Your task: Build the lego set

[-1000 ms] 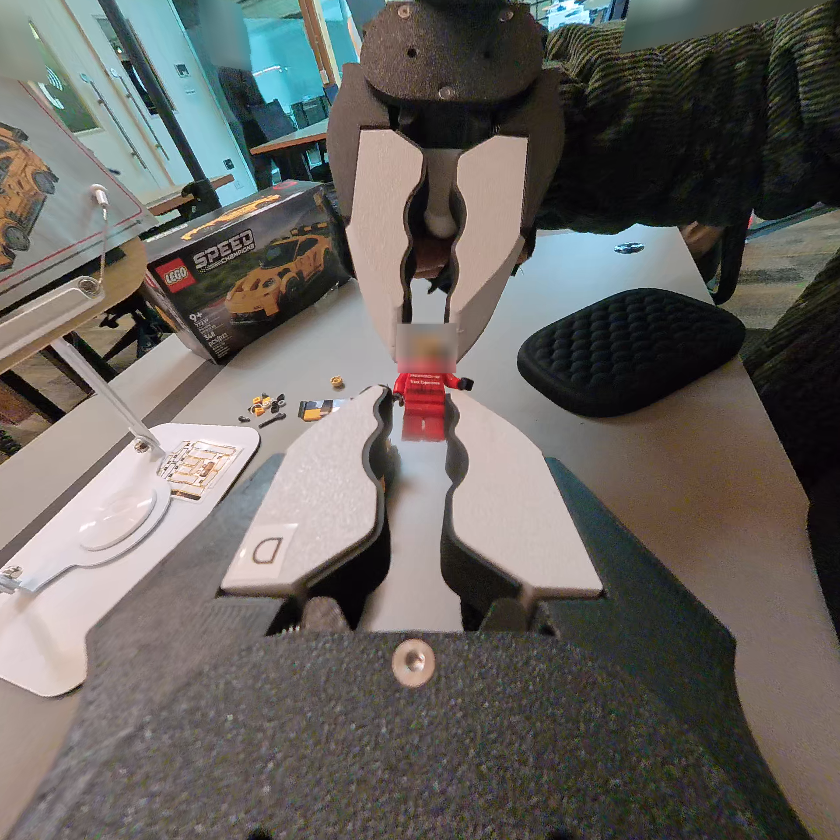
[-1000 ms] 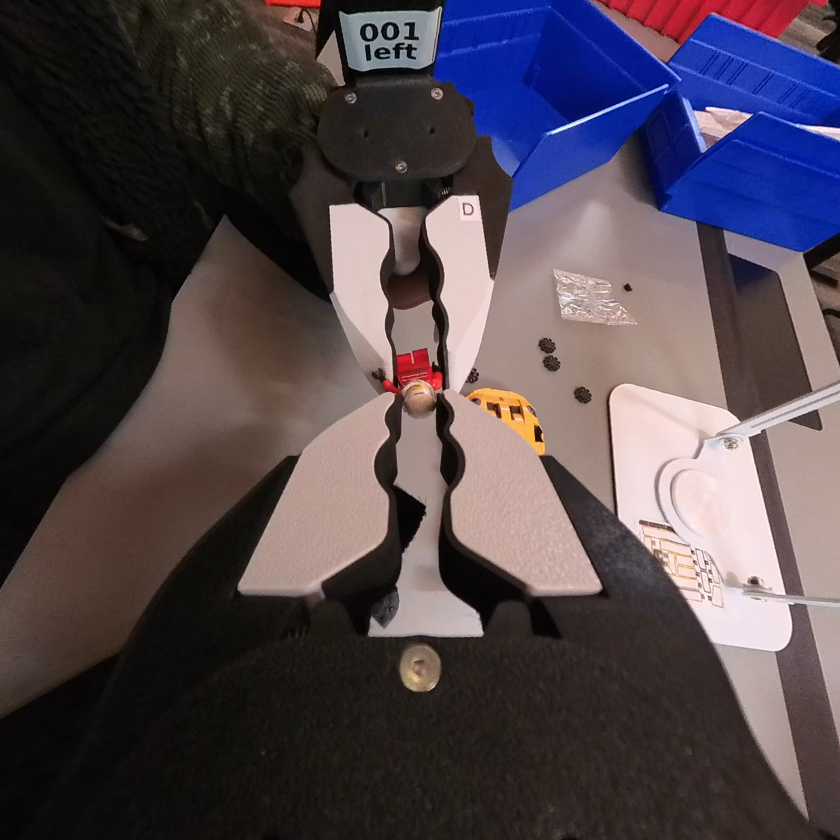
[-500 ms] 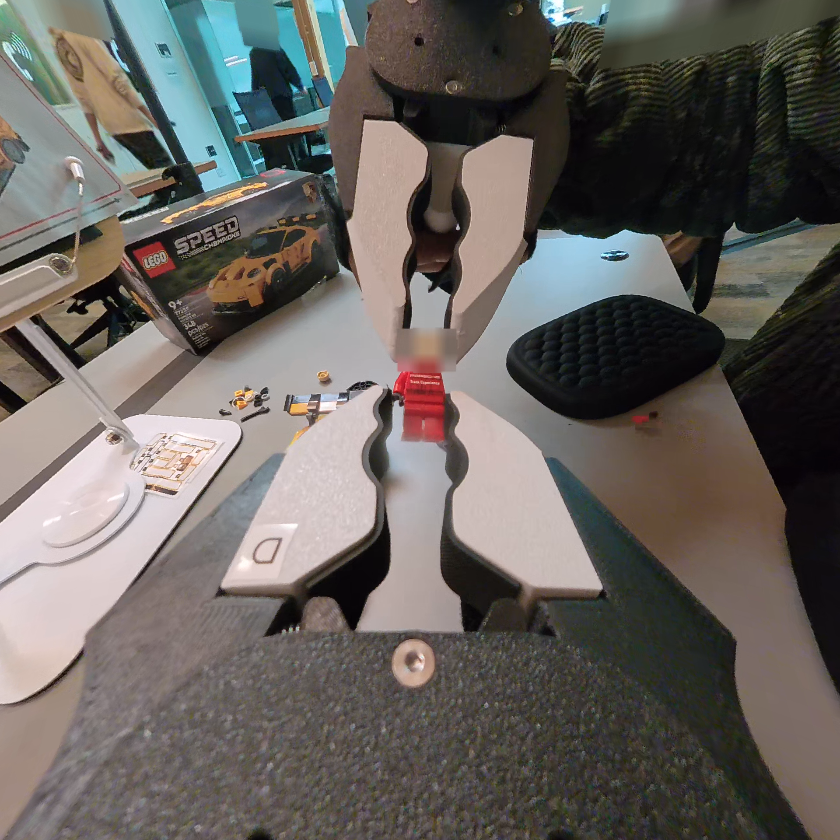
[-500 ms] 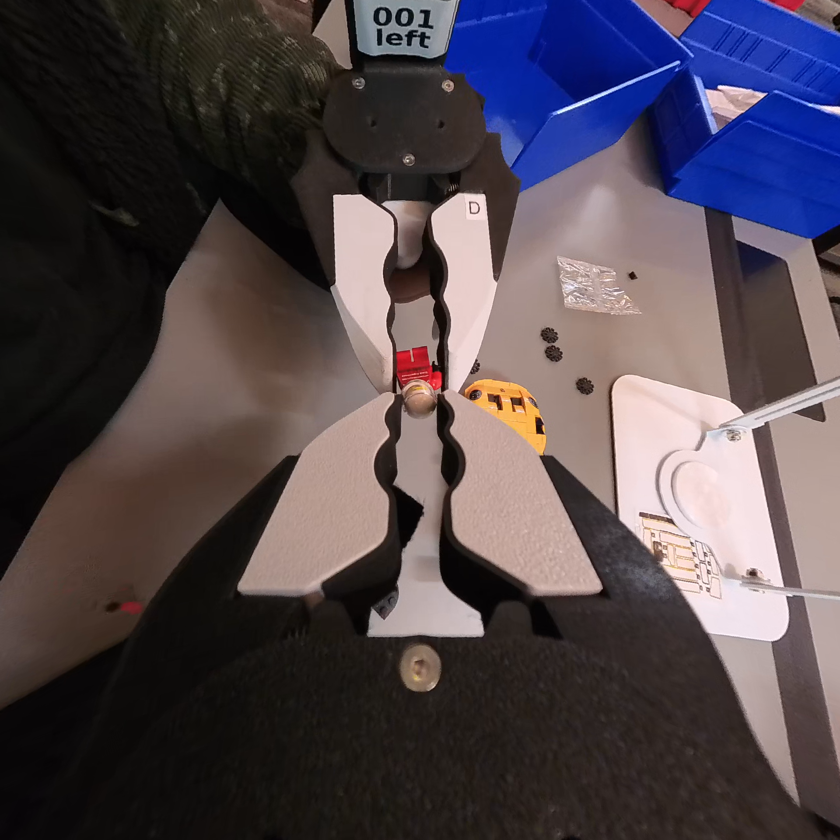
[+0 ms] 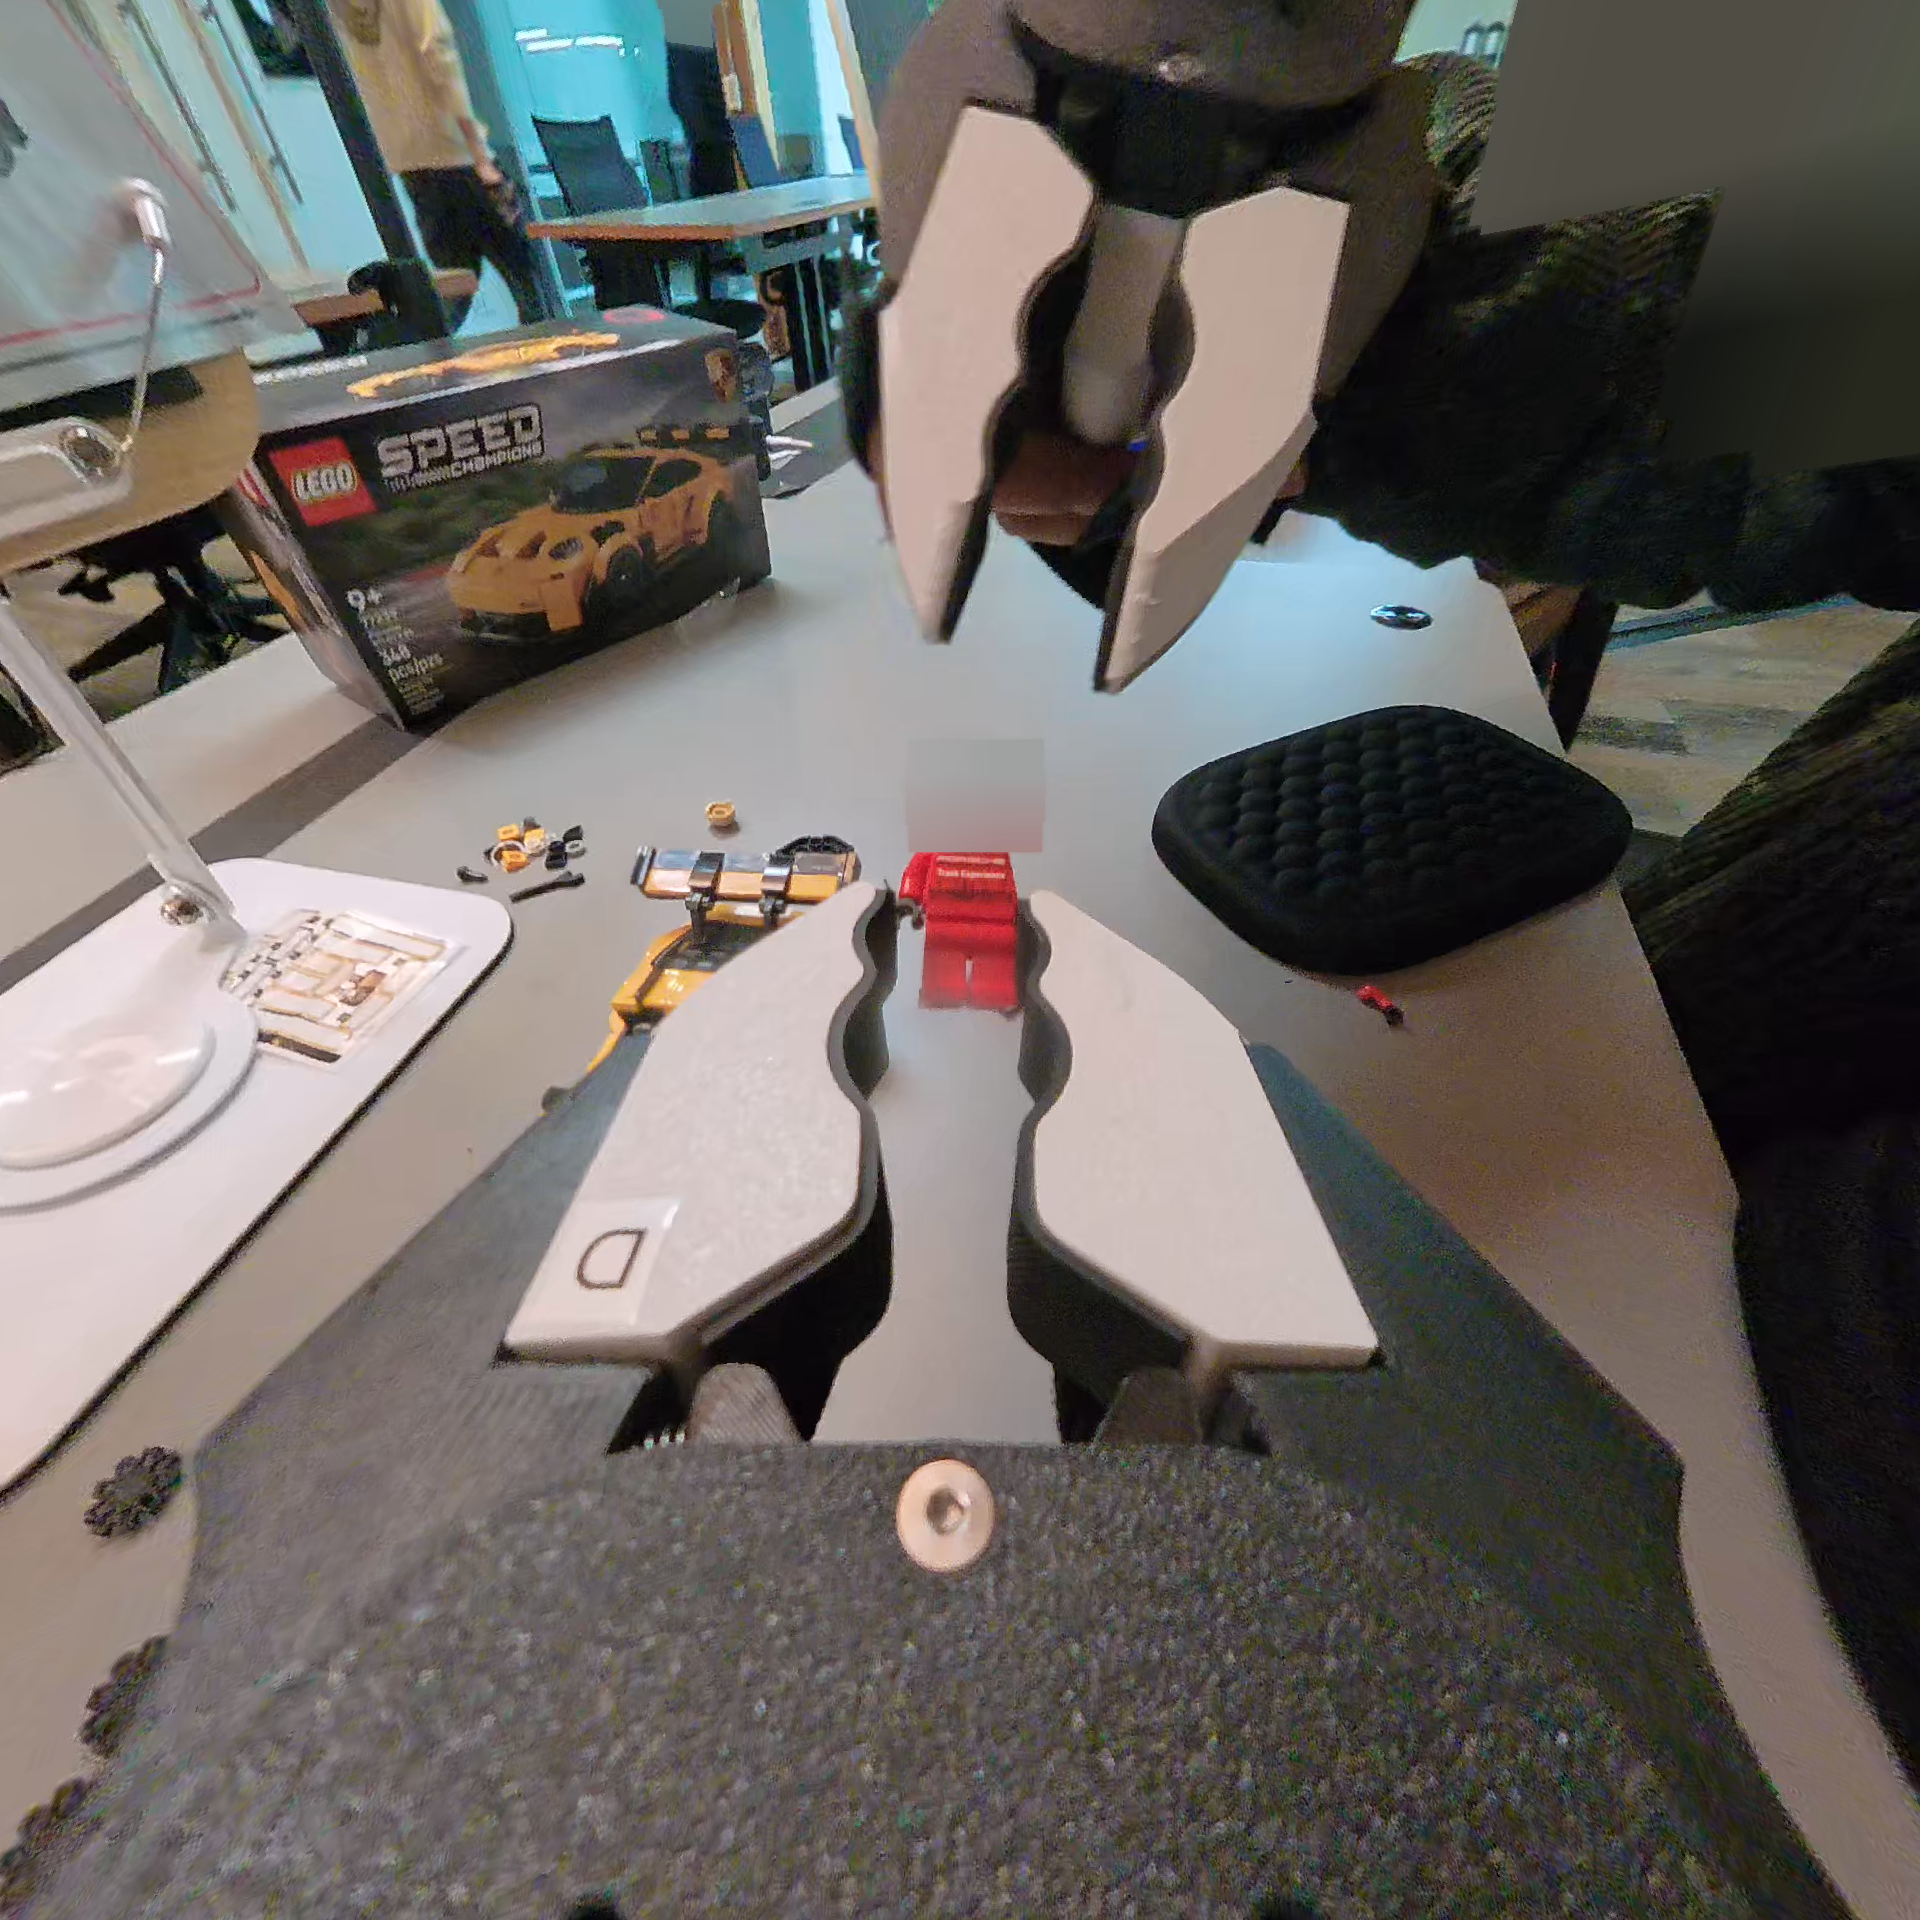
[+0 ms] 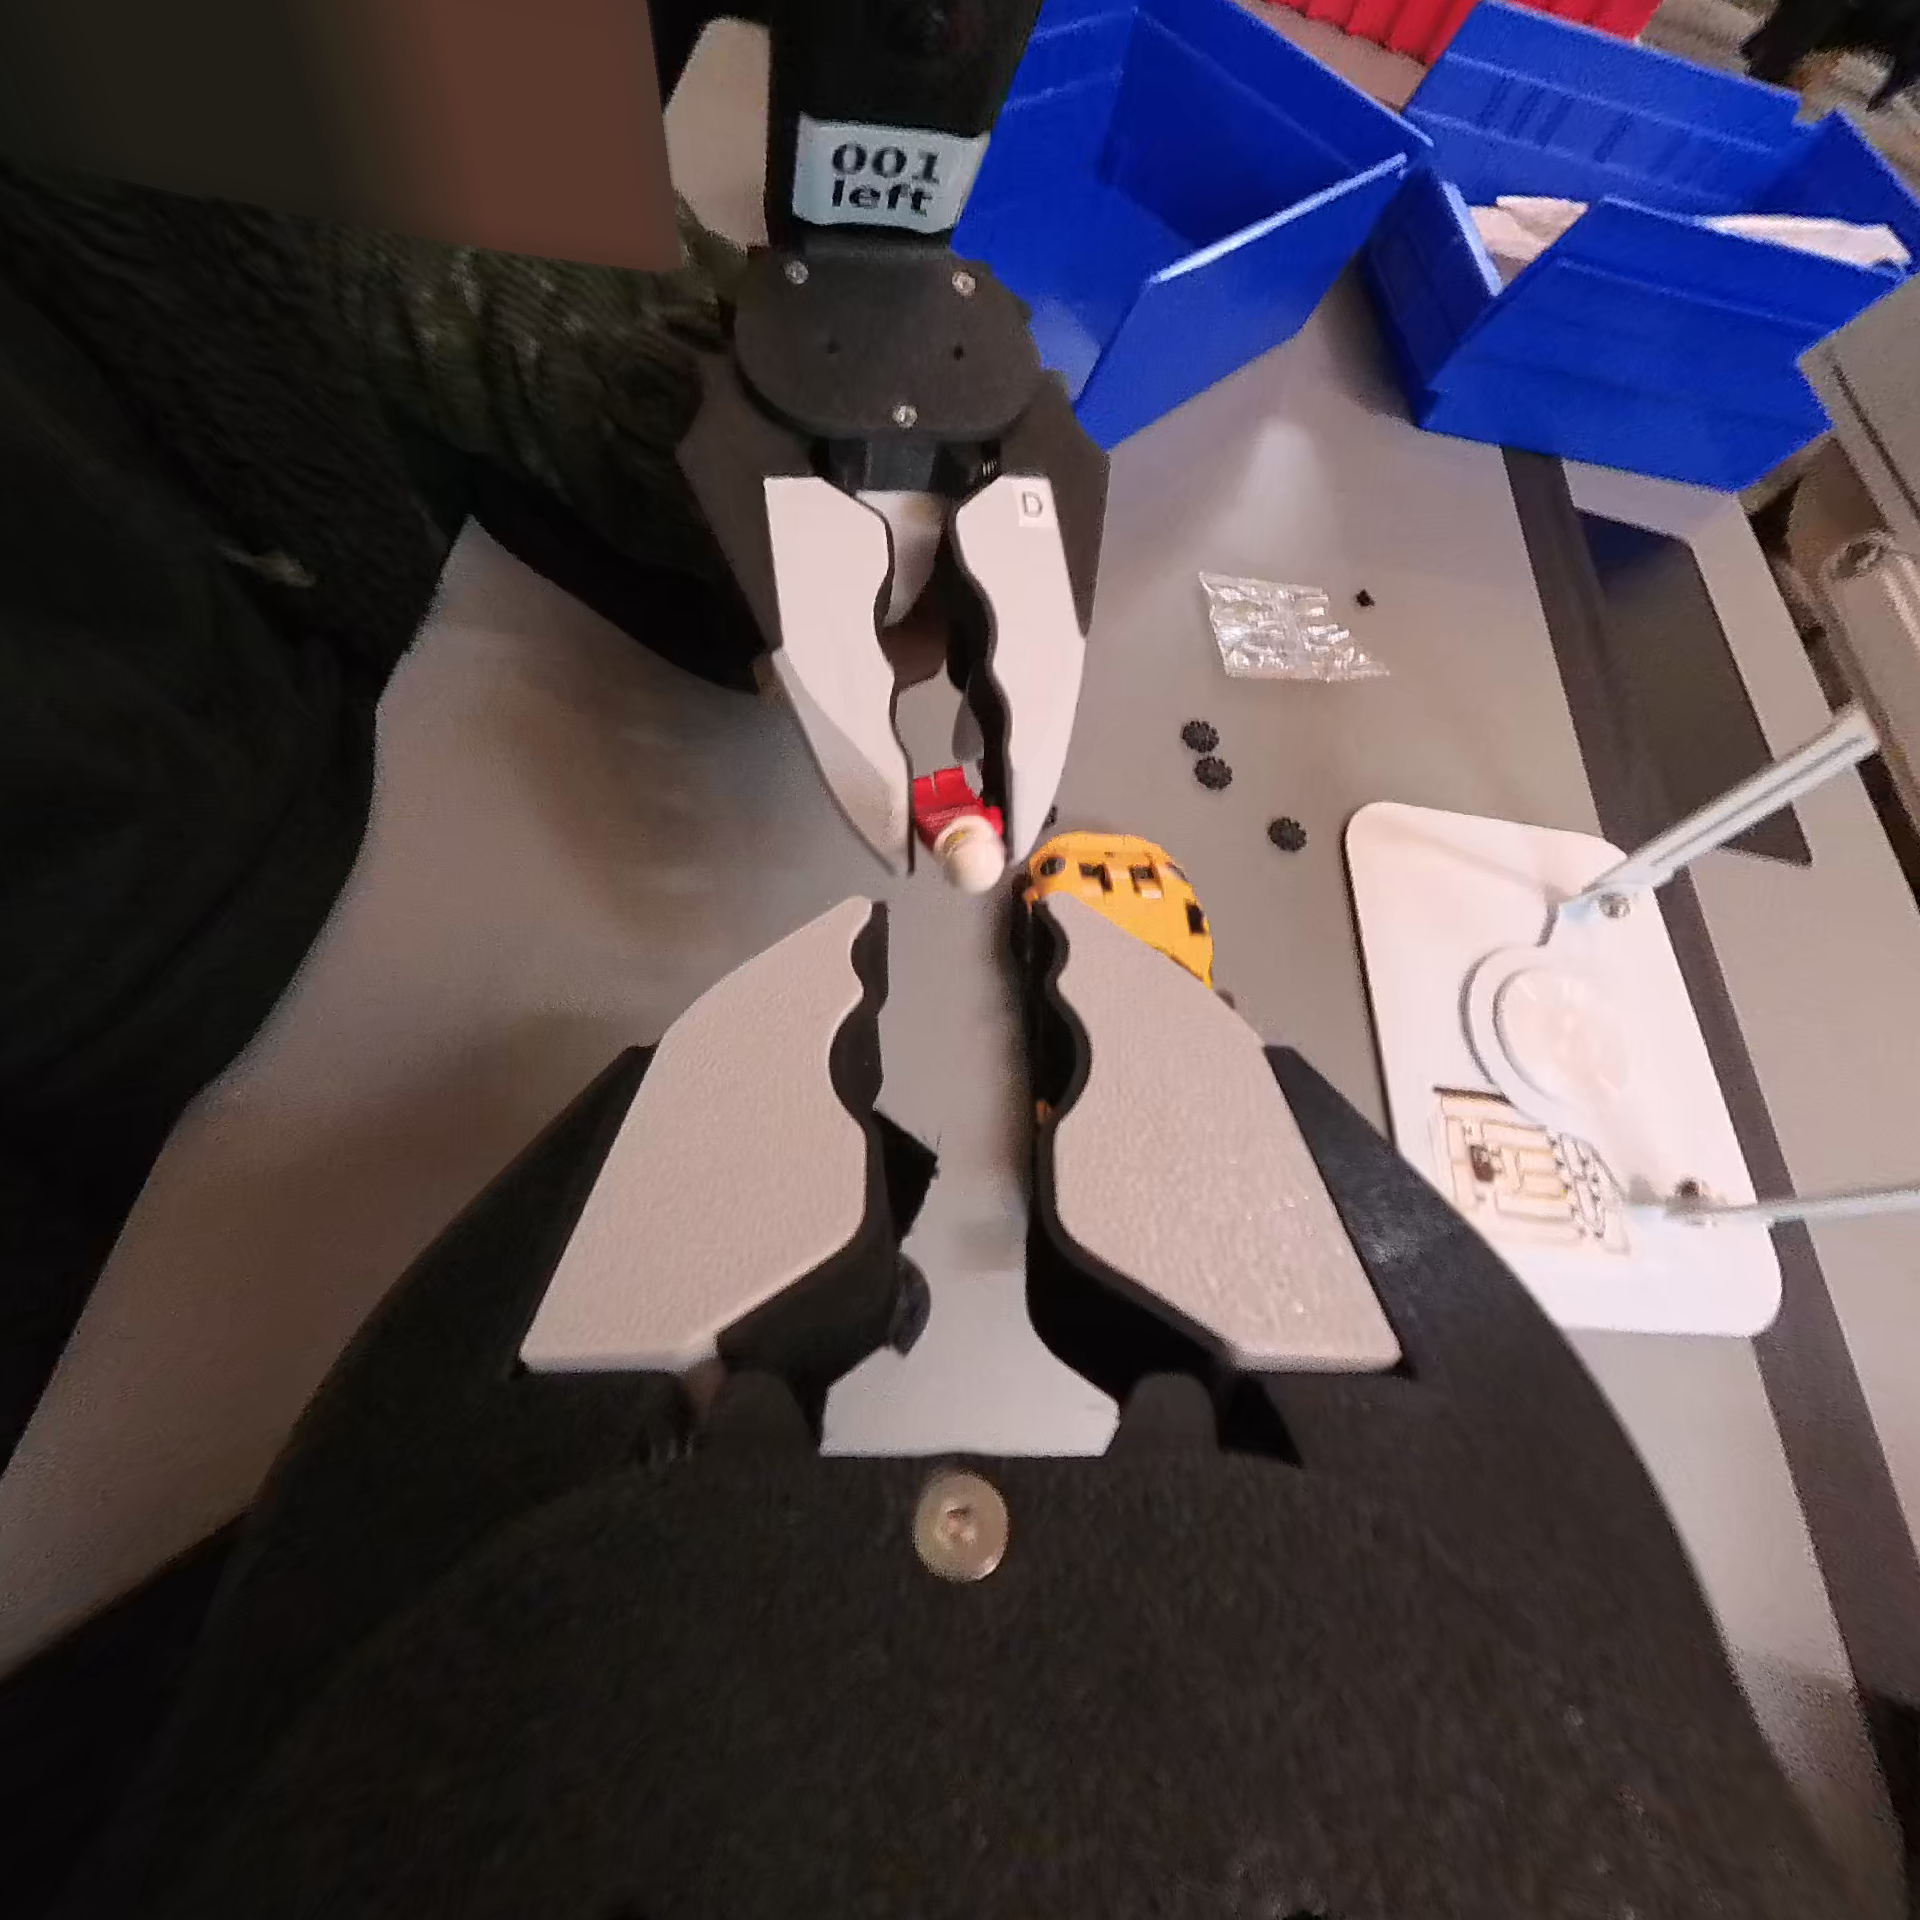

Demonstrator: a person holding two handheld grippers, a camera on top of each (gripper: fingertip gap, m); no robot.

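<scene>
Left gripper (image 5: 961, 914) pinches the red figure (image 5: 966, 935); right gripper (image 6: 954, 914) hangs spread and empty above.
Above the grey table (image 5: 1351, 1143), beside the half-built yellow car (image 5: 727, 904), I hold the figure only at the fingertips. I judge a slack pinch could twist or drop it. The set box (image 5: 520, 520) carries a brand logo and car picture; a small printed tag (image 6: 868, 177) marks the left gripper.
</scene>
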